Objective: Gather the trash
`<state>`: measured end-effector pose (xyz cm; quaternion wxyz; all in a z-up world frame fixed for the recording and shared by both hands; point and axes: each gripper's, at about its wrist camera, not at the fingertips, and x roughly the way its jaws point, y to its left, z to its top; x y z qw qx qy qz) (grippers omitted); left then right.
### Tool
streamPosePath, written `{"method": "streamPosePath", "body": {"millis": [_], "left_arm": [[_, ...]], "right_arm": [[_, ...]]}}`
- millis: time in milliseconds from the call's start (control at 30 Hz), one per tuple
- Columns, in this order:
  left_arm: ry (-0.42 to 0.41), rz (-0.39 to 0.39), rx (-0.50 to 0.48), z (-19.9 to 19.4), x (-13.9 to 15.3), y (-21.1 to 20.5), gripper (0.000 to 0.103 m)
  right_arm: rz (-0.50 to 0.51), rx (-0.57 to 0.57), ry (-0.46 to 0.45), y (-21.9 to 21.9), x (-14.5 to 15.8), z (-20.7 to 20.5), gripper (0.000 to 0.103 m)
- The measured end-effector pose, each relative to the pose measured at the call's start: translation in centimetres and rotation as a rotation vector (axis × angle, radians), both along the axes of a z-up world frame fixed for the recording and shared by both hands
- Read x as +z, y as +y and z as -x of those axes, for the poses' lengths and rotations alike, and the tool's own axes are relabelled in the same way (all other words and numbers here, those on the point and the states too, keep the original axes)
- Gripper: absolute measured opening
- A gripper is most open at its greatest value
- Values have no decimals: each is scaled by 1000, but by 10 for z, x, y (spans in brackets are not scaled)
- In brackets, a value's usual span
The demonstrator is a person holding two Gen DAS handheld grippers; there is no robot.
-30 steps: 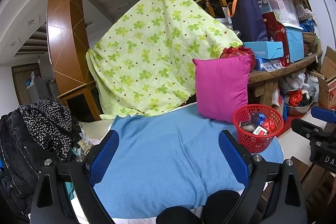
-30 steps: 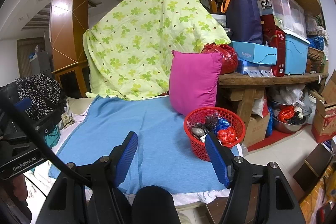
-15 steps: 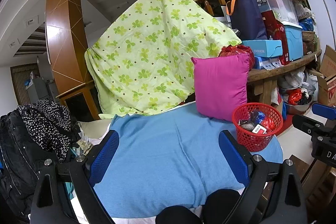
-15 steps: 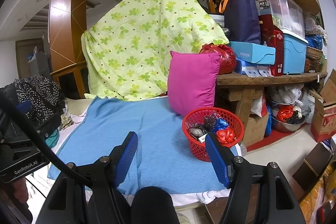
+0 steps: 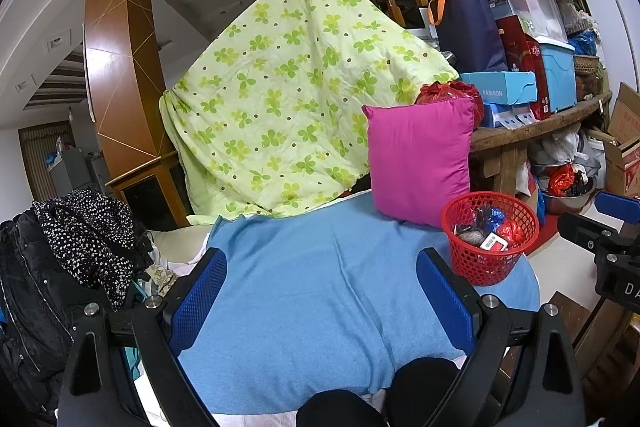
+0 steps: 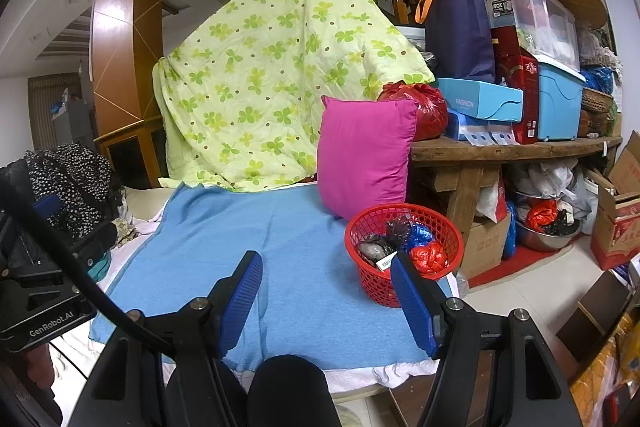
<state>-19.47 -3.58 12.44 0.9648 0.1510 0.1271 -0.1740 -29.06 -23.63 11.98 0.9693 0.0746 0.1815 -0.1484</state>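
Note:
A red mesh basket (image 5: pixel 476 269) (image 6: pixel 370 281) stands at the right edge of the blue blanket (image 5: pixel 312 311) (image 6: pixel 288 239). It holds a crumpled red bag (image 6: pixel 430 255), a blue bag (image 6: pixel 418 233), dark wrappers and a white labelled piece (image 5: pixel 493 241). My left gripper (image 5: pixel 320 261) hovers open over the blanket, left of the basket, with nothing between its fingers. My right gripper (image 6: pixel 326 265) is open too, its right finger (image 6: pixel 412 303) in front of the basket's near wall. No loose trash shows on the blanket.
A magenta pillow (image 5: pixel 418 159) (image 6: pixel 364 155) leans behind the basket, beside a green clover quilt (image 5: pixel 288 95). Dark clothes (image 5: pixel 68 259) are piled at the left. A wooden bench (image 6: pixel 512 149) stacked with boxes is on the right, with bags and a metal bowl (image 6: pixel 546 233) underneath.

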Motion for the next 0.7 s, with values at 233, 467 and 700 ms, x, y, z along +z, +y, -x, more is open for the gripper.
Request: {"method": "streamPosePath", "body": {"millis": [233,467,700], "left_arm": [[3,-3,0,-2,-1,1,96],[9,-13,2,-5,-3,2,96],[28,-29,12,-10,-6,3,96]], "right_arm": [[5,-7,2,-7,-2,1,70],[5,-28,2,-19,-3,3,70],[9,-26,8,-13,-2,1,70]]}}
